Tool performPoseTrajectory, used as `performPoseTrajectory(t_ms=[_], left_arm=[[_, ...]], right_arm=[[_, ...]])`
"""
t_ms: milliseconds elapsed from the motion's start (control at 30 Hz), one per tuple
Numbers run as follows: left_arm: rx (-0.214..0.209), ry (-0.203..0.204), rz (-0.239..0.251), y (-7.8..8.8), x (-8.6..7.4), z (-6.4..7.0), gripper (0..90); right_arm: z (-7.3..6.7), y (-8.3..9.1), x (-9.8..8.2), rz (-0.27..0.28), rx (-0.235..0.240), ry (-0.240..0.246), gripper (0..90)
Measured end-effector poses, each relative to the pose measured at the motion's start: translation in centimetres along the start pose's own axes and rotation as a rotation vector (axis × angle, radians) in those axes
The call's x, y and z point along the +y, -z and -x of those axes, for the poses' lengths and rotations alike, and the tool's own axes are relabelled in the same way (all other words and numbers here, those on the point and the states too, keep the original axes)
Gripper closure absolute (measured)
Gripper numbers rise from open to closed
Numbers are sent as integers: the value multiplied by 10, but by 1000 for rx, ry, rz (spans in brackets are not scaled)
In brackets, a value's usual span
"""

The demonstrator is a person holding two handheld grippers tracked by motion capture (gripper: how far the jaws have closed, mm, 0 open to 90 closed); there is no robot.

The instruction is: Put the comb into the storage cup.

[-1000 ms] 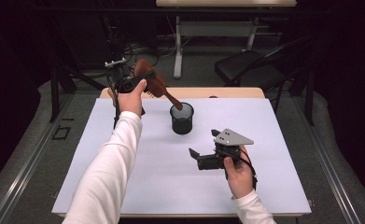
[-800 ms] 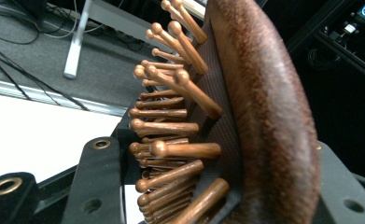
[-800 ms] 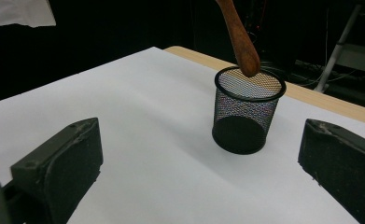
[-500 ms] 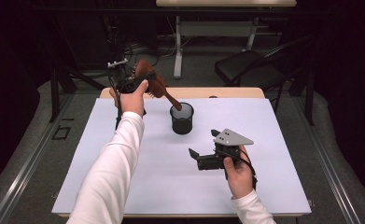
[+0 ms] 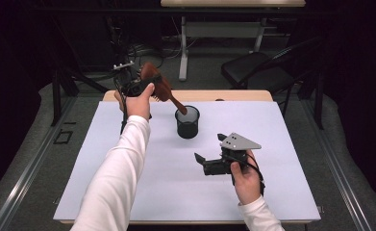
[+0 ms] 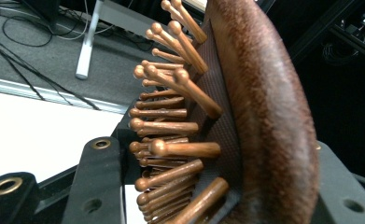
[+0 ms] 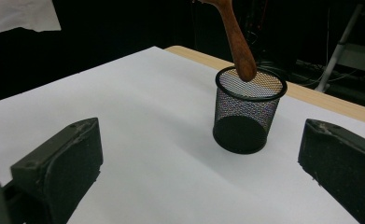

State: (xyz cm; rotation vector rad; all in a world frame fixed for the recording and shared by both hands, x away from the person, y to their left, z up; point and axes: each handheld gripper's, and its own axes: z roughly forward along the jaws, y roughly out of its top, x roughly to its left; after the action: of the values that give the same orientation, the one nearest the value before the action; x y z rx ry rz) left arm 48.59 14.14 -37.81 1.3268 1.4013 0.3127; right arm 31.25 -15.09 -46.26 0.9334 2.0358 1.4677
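Barely anything has shifted: the left gripper stays clenched on the wooden hairbrush, handle tip at the mesh cup's eleven-o'clock rim; the right gripper idles released.

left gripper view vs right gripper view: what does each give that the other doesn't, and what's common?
Left gripper view alone: the wooden hairbrush head close up, its round-tipped pins pointing left and the curved back on the right, clamped between the left gripper jaws.

Right gripper view alone: the black mesh cup standing upright on the white sheet, the brush handle reaching down to its rim, and the right gripper jaws wide apart with nothing between them.

Both: the same brush, some white sheet and the dark room behind.
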Motion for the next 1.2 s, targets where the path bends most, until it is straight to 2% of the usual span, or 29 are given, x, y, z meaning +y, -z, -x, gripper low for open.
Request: performPoseTrajectory(t_ms=[567, 1200], left_arm=[[15, -21, -2, -9, -7, 4, 500], [9, -17, -46, -22, -22, 10, 500]], right_arm=[[0, 0, 0, 4, 1, 1, 0], [1, 3, 2, 11, 0, 3, 0]])
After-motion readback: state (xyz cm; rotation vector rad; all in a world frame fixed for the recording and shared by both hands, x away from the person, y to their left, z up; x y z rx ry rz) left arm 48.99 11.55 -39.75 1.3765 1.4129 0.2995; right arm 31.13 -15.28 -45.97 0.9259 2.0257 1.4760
